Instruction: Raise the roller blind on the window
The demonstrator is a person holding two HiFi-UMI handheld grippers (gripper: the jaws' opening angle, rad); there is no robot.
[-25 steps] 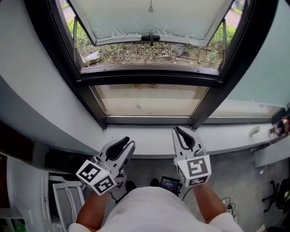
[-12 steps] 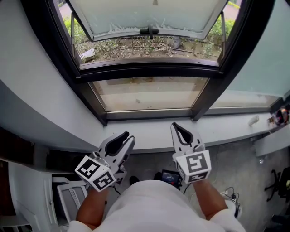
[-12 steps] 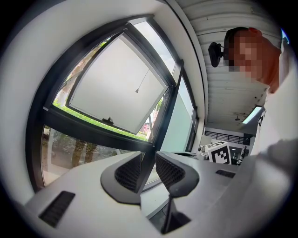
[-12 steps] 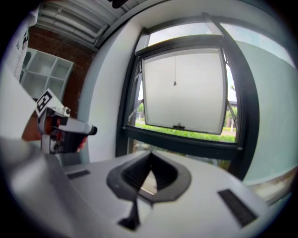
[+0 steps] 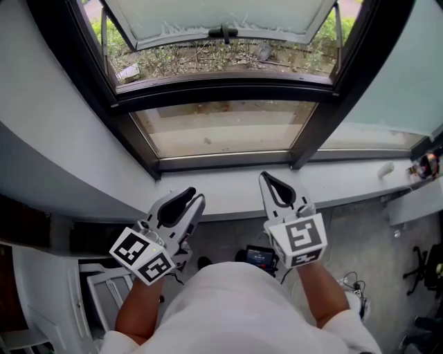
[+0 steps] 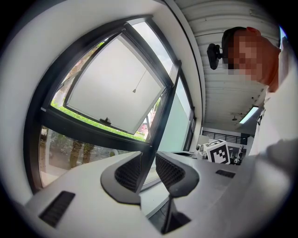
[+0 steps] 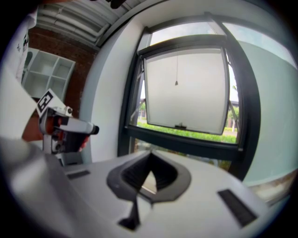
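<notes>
Head view: windowsill (image 5: 228,199) fronts the window (image 5: 221,88); white chair (image 5: 95,297) at left.

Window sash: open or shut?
Open: the sash tilts outward from the frame, and plants are visible through the gap beneath.

The right gripper (image 5: 266,178) has edged forward over the windowsill (image 5: 228,198) (its jaws now fully together, empty).

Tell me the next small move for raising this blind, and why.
Probably open the right gripper and lift it toward the thin cord hanging in front of the window pane. Its fingers are shut on nothing, it sits low by the sill, and the cord hangs well above it.
</notes>
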